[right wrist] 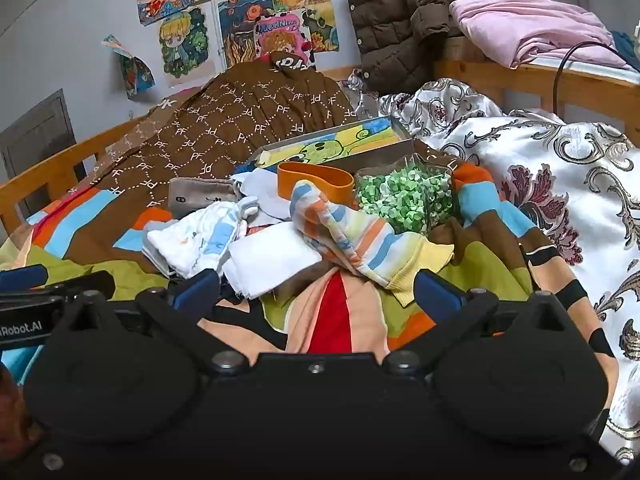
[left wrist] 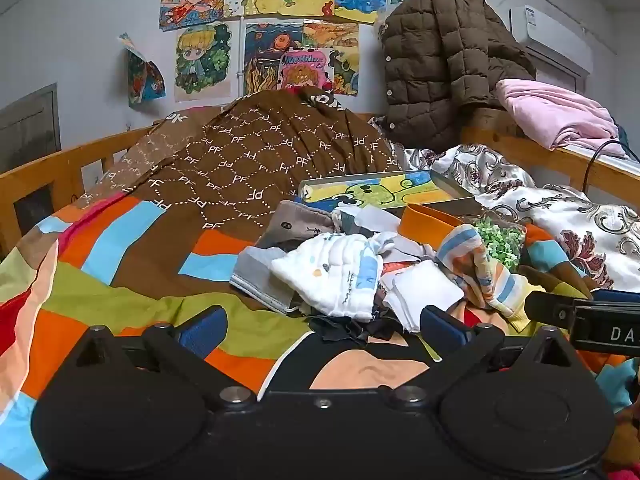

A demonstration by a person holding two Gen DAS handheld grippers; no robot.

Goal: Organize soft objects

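A heap of small soft items lies on a colourful patchwork bedspread (left wrist: 120,292). It holds a white printed cloth (left wrist: 340,276), a folded white cloth (left wrist: 424,292), a striped sock (left wrist: 480,272) and a grey sock (left wrist: 260,276). From the right wrist view the striped sock (right wrist: 360,240) and the folded white cloth (right wrist: 272,260) lie just ahead. My left gripper (left wrist: 324,324) is open, hovering short of the heap, nothing between its fingers. My right gripper (right wrist: 316,288) is open too, its blue pads either side of the sock's cuff, not touching it.
A clear container of green bits (right wrist: 404,200), an orange band (right wrist: 316,180) and a flat tin with a drawing (right wrist: 332,144) sit behind the heap. A brown quilt (left wrist: 256,160) and floral satin bedding (right wrist: 560,184) flank it. Wooden bed rails (left wrist: 60,172) run around.
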